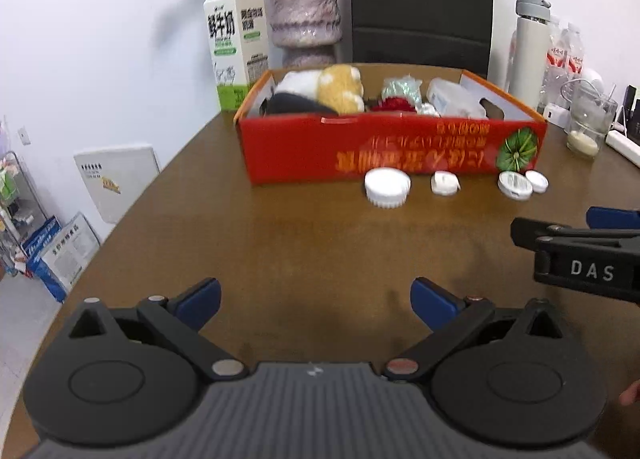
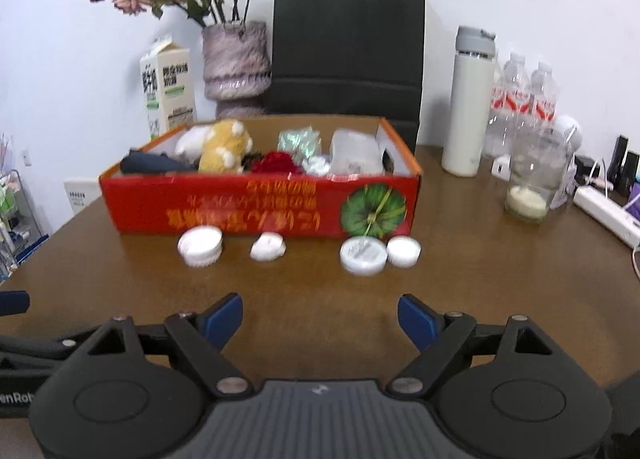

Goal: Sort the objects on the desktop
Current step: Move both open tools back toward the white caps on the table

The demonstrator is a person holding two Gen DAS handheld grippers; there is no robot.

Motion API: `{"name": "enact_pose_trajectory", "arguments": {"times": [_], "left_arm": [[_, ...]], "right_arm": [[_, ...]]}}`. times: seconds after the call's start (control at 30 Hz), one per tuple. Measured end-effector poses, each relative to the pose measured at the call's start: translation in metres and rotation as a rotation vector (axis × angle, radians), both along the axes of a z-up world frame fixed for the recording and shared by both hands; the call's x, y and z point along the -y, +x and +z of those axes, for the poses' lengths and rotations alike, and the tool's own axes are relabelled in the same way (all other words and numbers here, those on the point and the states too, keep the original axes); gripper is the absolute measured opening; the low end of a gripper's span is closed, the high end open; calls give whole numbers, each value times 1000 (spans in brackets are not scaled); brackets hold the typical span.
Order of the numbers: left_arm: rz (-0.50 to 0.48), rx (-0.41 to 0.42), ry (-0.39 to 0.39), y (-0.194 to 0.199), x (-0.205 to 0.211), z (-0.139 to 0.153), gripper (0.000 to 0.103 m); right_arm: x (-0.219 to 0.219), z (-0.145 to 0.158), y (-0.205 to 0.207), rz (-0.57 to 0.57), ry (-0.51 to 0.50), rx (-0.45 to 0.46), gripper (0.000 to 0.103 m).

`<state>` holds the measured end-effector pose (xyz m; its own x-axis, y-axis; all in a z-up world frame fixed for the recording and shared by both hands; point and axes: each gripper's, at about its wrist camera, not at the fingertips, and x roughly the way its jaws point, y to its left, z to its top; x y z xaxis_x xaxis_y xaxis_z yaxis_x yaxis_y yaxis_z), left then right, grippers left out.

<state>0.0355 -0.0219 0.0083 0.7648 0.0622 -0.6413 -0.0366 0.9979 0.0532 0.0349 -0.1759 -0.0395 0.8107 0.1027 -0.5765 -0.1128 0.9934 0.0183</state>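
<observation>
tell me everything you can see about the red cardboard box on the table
The red cardboard box is a long, shallow, open-topped carton with orange edges and a pale inside. Its printed front wall shows orange lettering upside down and a green round fruit picture at the right end. It sits flat on the brown wooden table, in front of a black paper bag. Inside lie a yellow and white plush toy, something dark, something red and clear plastic packets. Four small white round items stand in a row in front of it; contact is unclear.
</observation>
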Motion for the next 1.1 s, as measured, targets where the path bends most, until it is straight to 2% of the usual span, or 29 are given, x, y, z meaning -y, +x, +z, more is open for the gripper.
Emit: {"name": "enact_pose_trajectory", "arguments": {"times": [0.4,0.7,0.93,1.1], "left_arm": [[-20,2,-13,-44,1,-3,103],[-11,-17,-20,-70,-8,-10,103],[-10,0,-39,-82,-11,-6,103],[5,-19,-43,-83,-14,-12,103]], "right_arm": [[-13,-14,-45,33,-38,-45,85],[-20,-17,-82,42,-86,-23,87],[-16,-17,-98,57,-87,-17,88],[-13,-18,-103,66,-75,-12,88]]}}
